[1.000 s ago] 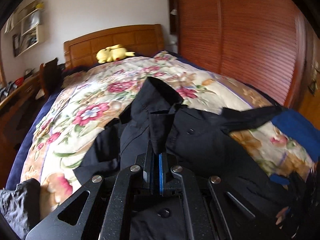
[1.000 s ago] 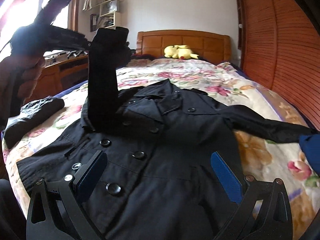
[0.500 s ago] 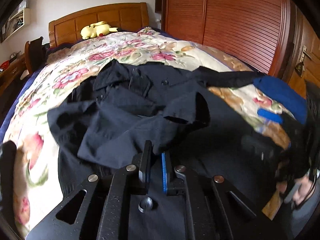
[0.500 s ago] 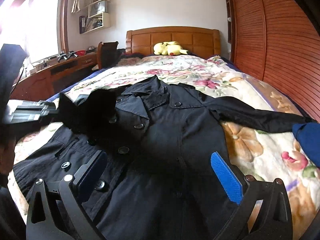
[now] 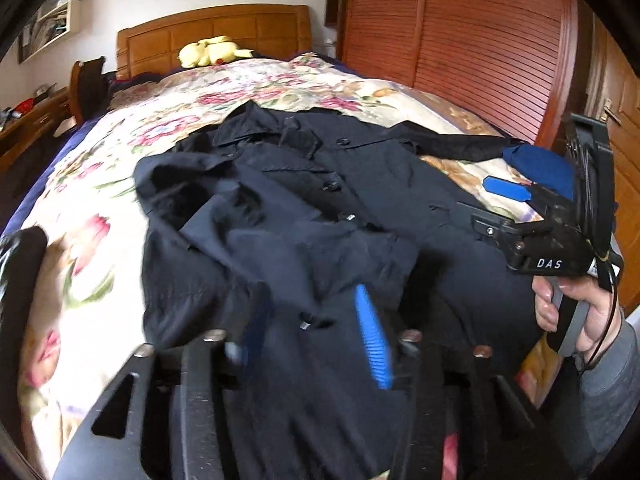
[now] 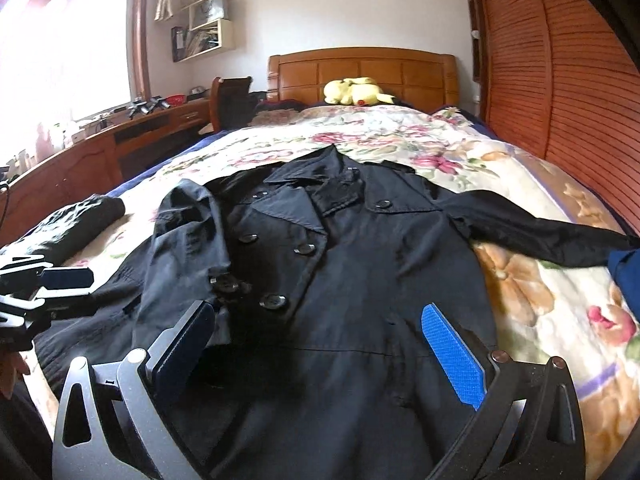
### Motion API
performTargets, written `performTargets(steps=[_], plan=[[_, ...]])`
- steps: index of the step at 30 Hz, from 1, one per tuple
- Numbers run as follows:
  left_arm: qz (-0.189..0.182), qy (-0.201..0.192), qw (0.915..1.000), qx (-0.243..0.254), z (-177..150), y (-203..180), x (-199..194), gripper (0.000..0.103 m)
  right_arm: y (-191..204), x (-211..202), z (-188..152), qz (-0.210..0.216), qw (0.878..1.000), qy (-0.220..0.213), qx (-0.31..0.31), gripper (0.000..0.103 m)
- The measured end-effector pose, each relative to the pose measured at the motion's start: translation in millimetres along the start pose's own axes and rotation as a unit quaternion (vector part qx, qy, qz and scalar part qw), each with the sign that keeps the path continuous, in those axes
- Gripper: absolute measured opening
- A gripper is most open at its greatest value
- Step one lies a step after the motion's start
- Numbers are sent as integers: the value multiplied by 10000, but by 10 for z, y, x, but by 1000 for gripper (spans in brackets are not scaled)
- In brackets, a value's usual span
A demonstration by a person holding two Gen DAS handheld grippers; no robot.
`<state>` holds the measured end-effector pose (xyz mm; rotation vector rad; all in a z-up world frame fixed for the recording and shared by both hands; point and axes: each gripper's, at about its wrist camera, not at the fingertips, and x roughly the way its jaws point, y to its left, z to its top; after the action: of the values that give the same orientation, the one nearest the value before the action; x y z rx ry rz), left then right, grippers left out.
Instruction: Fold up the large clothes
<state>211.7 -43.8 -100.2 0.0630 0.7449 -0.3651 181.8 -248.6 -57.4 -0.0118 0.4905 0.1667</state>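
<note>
The left tongs [image 5: 316, 332] are opening, empty, over the black coat [image 6: 360, 280] spread on the bed [image 6: 520, 280]; the right tongs [image 6: 320, 348] gape empty.

A black coat [image 6: 360, 280] lay face up on the floral quilt [image 6: 520, 280], one sleeve folded onto its front, the other stretched out sideways. The right gripper [image 6: 320, 352] hung above the coat, jaws wide, empty. The left gripper [image 6: 44, 292] showed at the frame's edge.

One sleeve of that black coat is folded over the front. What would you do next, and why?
Probably reach the right gripper, open above the coat, toward the other sleeve, which lies stretched across the quilt; the left gripper is opening, nothing pinched.
</note>
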Motion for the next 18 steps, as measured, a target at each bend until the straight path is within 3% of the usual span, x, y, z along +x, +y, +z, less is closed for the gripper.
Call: performTargets(steps=[6, 13, 18], plan=[[250, -74, 9996, -116, -149, 224, -84, 75, 115, 101, -24, 317, 9993, 154, -100, 103], [425, -282, 9981, -342, -245, 454, -178, 75, 229, 315, -27, 808, 9959, 385, -148, 96], [464, -461, 9965, -520, -266, 565, -221, 75, 244, 550, -95, 898, 9926, 791, -209, 66]])
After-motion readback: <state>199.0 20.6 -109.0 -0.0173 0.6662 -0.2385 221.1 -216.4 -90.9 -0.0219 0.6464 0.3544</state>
